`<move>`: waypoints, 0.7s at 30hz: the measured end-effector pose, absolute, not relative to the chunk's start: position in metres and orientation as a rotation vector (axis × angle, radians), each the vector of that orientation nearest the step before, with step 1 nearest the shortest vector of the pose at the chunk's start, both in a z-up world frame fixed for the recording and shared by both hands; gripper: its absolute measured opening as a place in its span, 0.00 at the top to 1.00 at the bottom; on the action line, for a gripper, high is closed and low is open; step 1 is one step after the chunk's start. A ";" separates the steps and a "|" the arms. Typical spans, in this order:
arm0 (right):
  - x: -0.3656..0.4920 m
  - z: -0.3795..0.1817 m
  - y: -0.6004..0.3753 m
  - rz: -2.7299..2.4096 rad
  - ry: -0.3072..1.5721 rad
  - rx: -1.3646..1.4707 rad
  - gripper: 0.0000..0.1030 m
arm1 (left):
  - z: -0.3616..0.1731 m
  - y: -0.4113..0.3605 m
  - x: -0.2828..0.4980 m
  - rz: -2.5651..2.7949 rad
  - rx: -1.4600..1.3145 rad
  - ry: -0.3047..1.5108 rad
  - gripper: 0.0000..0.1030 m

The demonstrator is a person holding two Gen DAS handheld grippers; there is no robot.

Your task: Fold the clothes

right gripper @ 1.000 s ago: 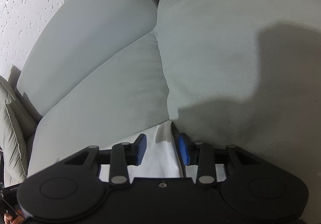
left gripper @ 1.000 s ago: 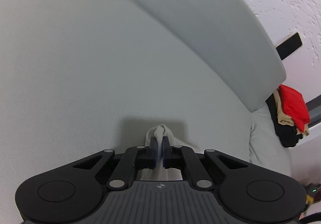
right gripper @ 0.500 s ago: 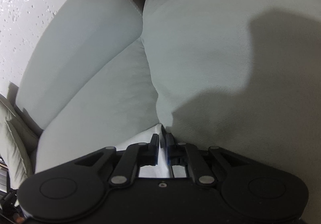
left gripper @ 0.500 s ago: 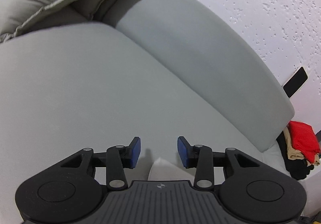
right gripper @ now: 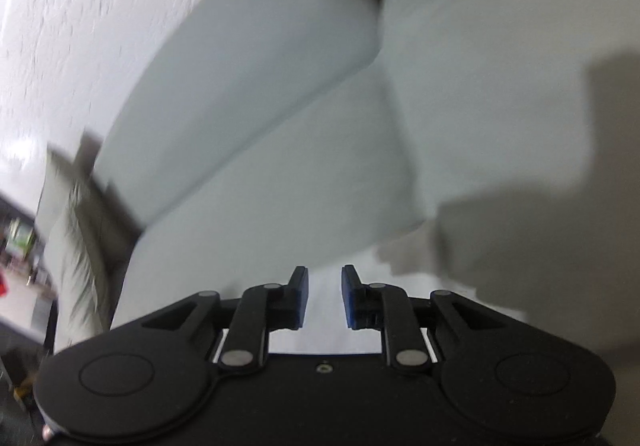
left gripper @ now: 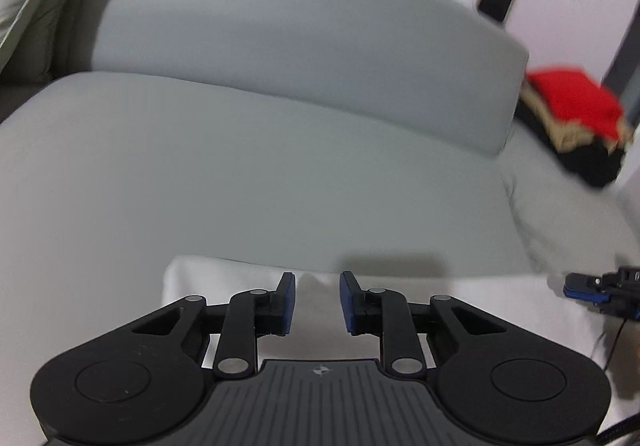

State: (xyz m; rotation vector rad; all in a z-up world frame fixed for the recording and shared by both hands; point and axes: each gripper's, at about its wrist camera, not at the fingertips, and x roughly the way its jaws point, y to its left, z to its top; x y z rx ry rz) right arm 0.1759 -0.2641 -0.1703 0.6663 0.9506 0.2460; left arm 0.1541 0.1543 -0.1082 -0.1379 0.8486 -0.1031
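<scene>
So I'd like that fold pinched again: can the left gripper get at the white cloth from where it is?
Probably yes: the left gripper hangs just over the white cloth, jaws apart and closing, nothing in between.

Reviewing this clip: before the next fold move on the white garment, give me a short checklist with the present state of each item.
1. White garment lies flat on the sofa seat: ok.
2. Left gripper free of cloth: ok; its jaws are closing with a gap, nothing pinched, the garment lying under them.
3. Right gripper free of cloth: ok; its jaws are opening, nothing clamped.
4. Both grippers over the same garment: ok; the right one shows at the left view's right edge.
5. Stack of folded clothes clear of the work area: ok, at the far end.
6. Fold edges aligned: cannot tell, blurred.
</scene>
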 end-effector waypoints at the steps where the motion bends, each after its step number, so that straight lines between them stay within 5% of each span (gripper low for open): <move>1: 0.181 -0.177 -0.260 0.224 0.981 0.641 0.82 | -0.117 0.150 0.160 -0.040 -0.081 0.881 0.70; 2: 0.184 -0.181 -0.261 0.159 0.990 0.597 0.88 | -0.129 0.150 0.167 0.049 -0.015 0.925 0.74; 3: 0.187 -0.186 -0.262 0.094 0.998 0.554 1.00 | -0.137 0.152 0.171 0.118 0.037 0.946 0.88; 9: 0.165 -0.155 -0.292 -0.130 0.833 0.383 1.00 | -0.125 0.174 0.138 0.416 0.339 0.811 0.86; 16: 0.045 -0.076 -0.328 -0.112 0.476 0.600 0.94 | -0.046 0.280 0.023 0.188 -0.305 0.540 0.81; 21: -0.022 -0.053 -0.349 -0.036 0.441 0.756 0.88 | -0.042 0.307 -0.034 -0.121 -0.568 0.451 0.80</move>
